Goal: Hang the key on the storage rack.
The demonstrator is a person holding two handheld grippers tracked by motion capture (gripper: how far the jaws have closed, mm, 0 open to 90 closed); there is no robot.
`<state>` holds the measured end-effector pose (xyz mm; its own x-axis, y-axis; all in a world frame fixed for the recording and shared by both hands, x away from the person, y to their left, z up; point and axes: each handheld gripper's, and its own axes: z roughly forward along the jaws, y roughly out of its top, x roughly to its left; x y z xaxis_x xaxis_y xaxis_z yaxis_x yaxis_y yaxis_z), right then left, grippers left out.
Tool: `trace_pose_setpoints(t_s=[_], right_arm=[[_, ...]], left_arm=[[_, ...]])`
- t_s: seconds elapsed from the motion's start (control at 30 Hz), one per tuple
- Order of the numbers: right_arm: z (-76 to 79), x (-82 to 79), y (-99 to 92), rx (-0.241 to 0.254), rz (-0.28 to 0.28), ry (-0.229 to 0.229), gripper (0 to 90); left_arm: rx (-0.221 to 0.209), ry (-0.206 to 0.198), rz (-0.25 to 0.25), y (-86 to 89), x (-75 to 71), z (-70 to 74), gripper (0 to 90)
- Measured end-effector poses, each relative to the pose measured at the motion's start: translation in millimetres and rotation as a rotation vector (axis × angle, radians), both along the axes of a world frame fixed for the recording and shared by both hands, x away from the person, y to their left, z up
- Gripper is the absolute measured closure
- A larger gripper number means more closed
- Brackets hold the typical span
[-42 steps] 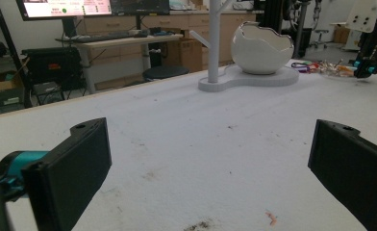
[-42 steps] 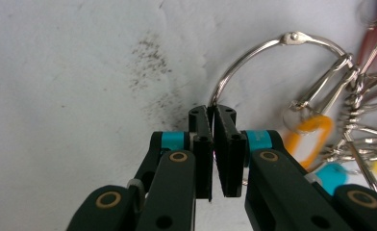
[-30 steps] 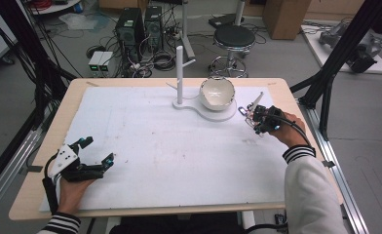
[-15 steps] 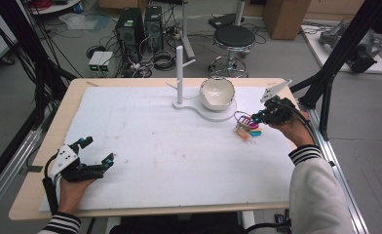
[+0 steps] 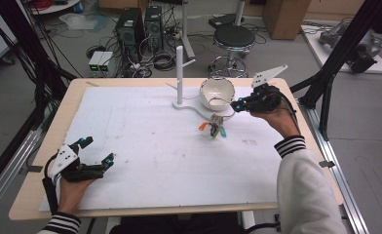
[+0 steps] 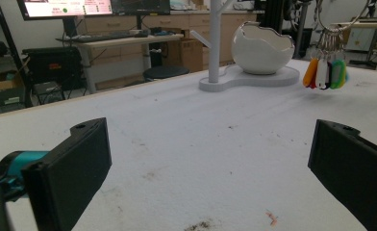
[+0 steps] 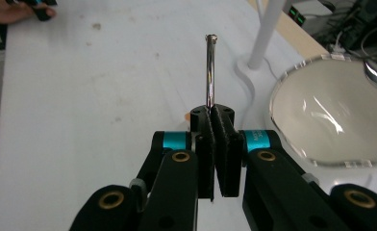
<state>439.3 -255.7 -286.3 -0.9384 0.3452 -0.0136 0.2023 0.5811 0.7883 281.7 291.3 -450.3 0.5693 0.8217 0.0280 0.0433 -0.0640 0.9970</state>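
Observation:
My right gripper (image 5: 237, 104) hovers above the table just right of the white bowl (image 5: 217, 92), shut on a metal key ring (image 7: 210, 72). Beneath the ring dangle several coloured key tags (image 5: 213, 129), clear of the white mat (image 5: 145, 146). From the left gripper view the tags (image 6: 326, 72) hang in the air to the right of the bowl (image 6: 262, 48). The bowl shares a white base with a thin branched stand (image 5: 179, 73). My left gripper (image 5: 97, 150) rests on the mat at the near left, open, with nothing between its jaws.
The stand (image 7: 268, 29) and the bowl (image 7: 331, 115) lie just beyond the held ring. Black frame struts (image 5: 325, 83) flank the table's right side. A stool (image 5: 234, 36) and computer cases (image 5: 140, 24) stand on the floor behind the table.
My right gripper has risen and lifted the key ring off the mat; the tags now hang further left, in front of the bowl. The left gripper has stayed put.

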Motion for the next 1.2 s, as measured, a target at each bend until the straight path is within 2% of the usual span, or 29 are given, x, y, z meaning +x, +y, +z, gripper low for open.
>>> trace_pose_setpoints(t_s=[0.17, 0.4, 0.57, 0.67, 0.77, 1.0, 1.2], right_arm=[[6.0, 9.4, 25.8, 0.039, 0.042, -0.008, 88.8], [8.4, 22.1, 53.7, 0.104, 0.065, -0.009, 88.8], [6.4, 32.9, 67.6, 0.167, 0.046, 0.002, 88.8], [5.7, 38.6, 73.0, 0.213, 0.016, 0.032, 88.7], [3.1, 44.2, 78.1, 0.245, -0.001, 0.033, 88.7], [-2.7, 54.4, 90.4, 0.273, -0.033, 0.047, 88.7], [-13.6, 62.9, 98.5, 0.261, -0.067, 0.064, 88.7]], left_arm=[[0.001, -0.001, -0.001, 0.2, 0.1, 0.0, 1.7], [0.002, -0.002, -0.003, 0.1, 0.2, 0.1, 1.7], [0.005, -0.002, -0.004, 0.3, 0.1, 0.1, 1.7], [0.005, -0.002, -0.004, 0.2, 0.1, 0.1, 1.7], [0.004, -0.004, -0.004, 0.2, 0.2, 0.0, 1.7], [0.001, -0.003, -0.002, 0.1, 0.2, 0.0, 1.7], [-0.001, -0.003, -0.003, 0.0, 0.1, 0.0, 1.7]])
